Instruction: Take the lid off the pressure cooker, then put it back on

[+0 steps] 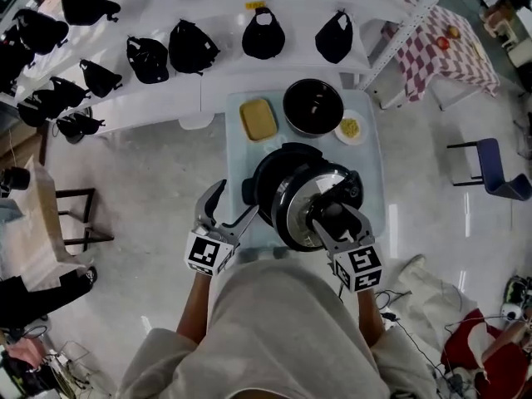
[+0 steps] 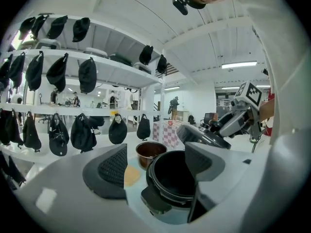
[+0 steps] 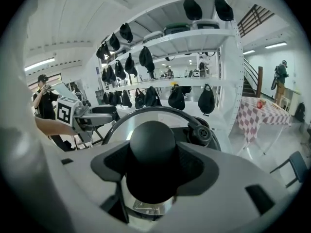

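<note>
From the head view I see the pressure cooker [image 1: 268, 175] standing open on the pale table [image 1: 372, 173]. Its lid [image 1: 293, 213] is held off it, over the near right part of the body, so much of the cooker's rim is covered from here. The right gripper [image 1: 332, 211] is clamped on the lid's knob [image 1: 332, 214], which its jaws mostly hide. The left gripper [image 1: 238, 199] sits just left of the cooker with its jaws spread and nothing in them. Behind the cooker are a yellow slab [image 1: 258, 119], a loose pot [image 1: 312, 106] and a small plate [image 1: 351, 128]; I cannot make out what the food on the plate is. In the left gripper view the left gripper [image 2: 160, 164] stands wide, with the open pressure cooker [image 2: 172, 178] showing between the jaws but not touched. Its left jaw cuts off part of the yellow slab [image 2: 131, 176], its right jaw covers the cooker's right side, and the loose pot [image 2: 149, 152] shows behind. The lid [image 2: 201, 136] hangs tilted at the right under the right gripper [image 2: 240, 118]. In the right gripper view the right gripper [image 3: 152, 166] presses both pads on the knob [image 3: 152, 144], which blocks most of the lid [image 3: 121, 127]. The cooker below is out of sight, and the left gripper [image 3: 80, 115] shows at the left edge.
</note>
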